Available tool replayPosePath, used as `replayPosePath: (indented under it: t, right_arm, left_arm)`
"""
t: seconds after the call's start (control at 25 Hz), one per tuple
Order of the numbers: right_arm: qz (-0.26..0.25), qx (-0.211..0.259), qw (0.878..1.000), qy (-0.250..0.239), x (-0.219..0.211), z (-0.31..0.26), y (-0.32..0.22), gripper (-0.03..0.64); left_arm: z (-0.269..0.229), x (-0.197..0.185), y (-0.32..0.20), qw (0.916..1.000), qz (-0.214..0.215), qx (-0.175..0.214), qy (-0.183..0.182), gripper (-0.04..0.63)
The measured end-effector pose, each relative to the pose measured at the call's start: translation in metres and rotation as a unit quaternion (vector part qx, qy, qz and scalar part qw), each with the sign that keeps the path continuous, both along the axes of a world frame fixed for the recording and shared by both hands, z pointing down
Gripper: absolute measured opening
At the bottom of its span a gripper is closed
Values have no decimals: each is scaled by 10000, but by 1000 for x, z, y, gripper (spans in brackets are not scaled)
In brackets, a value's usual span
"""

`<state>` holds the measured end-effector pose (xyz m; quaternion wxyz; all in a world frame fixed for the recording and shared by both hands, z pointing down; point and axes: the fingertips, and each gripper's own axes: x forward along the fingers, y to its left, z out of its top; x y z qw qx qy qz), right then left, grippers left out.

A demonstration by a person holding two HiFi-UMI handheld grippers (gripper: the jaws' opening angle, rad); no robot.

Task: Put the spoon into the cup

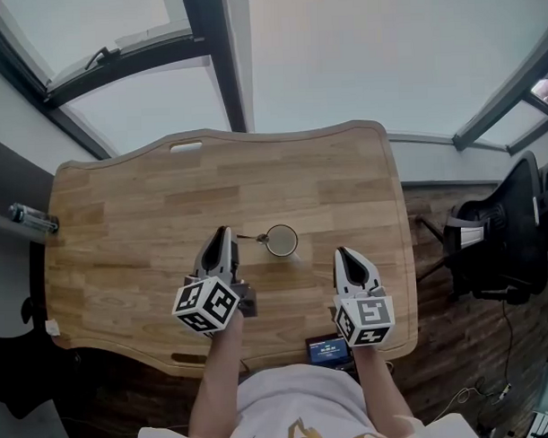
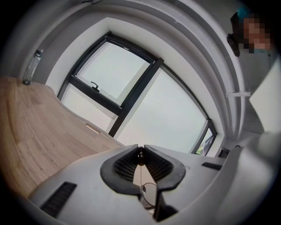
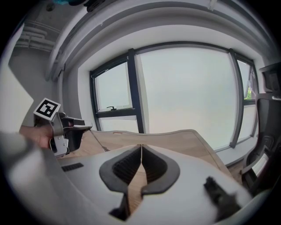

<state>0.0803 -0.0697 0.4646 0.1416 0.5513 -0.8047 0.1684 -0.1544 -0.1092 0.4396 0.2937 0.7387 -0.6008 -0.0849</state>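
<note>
A white cup (image 1: 281,240) stands near the middle of the wooden table (image 1: 130,219). A thin spoon (image 1: 249,237) runs level from my left gripper (image 1: 224,235) to the cup's left rim; whether its bowl is inside the cup I cannot tell. In the left gripper view the left gripper (image 2: 140,152) is shut on the spoon's handle (image 2: 140,169), and the cup (image 2: 150,194) shows through the gap below. My right gripper (image 1: 343,255) hovers to the right of the cup, apart from it. In its own view the right gripper (image 3: 141,147) is shut with nothing in it.
A small device with a blue screen (image 1: 328,349) lies at the table's front edge. A grey bottle-like thing (image 1: 32,218) sits at the left edge. A black chair (image 1: 499,242) stands off to the right. Windows rise beyond the far edge.
</note>
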Motion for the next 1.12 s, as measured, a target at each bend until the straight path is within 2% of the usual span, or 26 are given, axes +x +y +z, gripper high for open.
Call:
replayPosePath:
  t: [1.12]
  right_arm:
    - [-1,-255,9996,-106,-2,21,-11,32]
  left_arm:
    - [21,13,-13,9996,152,-218,37,49]
